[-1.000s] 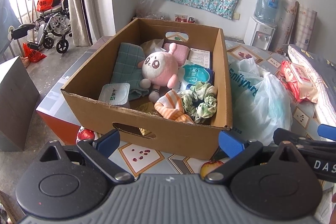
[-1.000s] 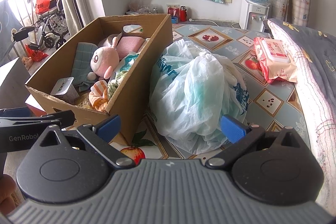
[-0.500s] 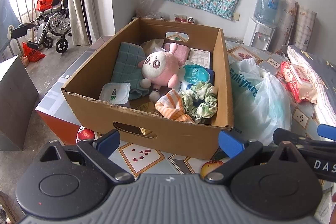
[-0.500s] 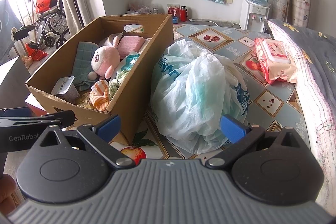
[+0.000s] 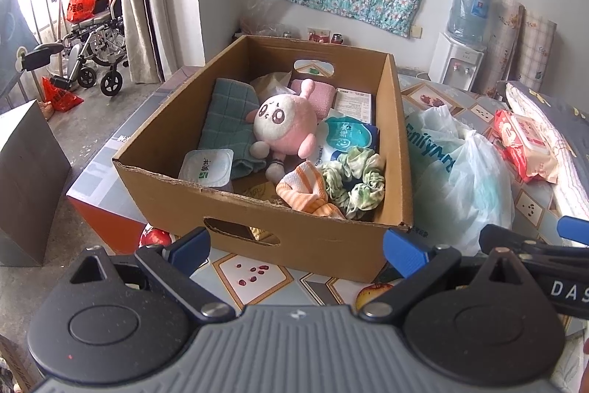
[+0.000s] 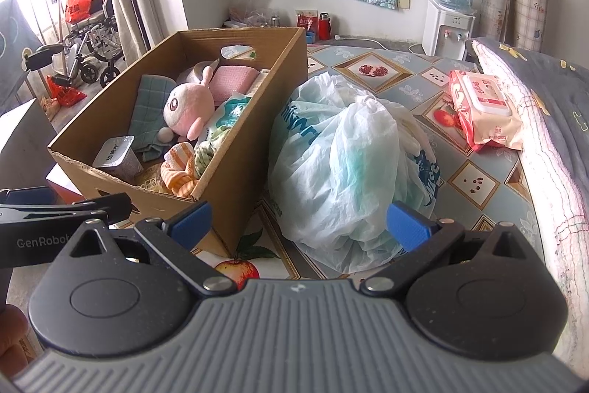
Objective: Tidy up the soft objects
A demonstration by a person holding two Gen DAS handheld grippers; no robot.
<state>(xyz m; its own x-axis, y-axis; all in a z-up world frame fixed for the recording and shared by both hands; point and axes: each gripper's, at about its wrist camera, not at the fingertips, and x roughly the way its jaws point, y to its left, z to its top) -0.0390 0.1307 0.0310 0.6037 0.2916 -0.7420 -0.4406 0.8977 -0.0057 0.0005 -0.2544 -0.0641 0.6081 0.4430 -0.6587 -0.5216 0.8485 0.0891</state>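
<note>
Here the left gripper (image 5: 296, 247) hovers with its blue fingertips (image 5: 191, 245) spread wide and nothing between them, just in front of the near wall of the cardboard box (image 5: 257, 209). Inside the box, from left to right, lie a sealed white cup (image 5: 206, 166), a folded teal cloth (image 5: 228, 116), a pink plush toy (image 5: 285, 124), an orange-striped cloth (image 5: 305, 186) and a green scrunchie (image 5: 353, 179) (the last two sit nearest the front right corner). All of these lie ahead of the left fingertips and apart from them. To the right of the box, touching its side wall, rests a white plastic bag (image 6: 342, 164). The right gripper (image 6: 298, 221) is likewise spread and empty, the bag directly ahead of its fingertips. Further right, a red wipes pack (image 6: 482, 105) lies on the patterned mat (image 6: 475, 179).
</note>
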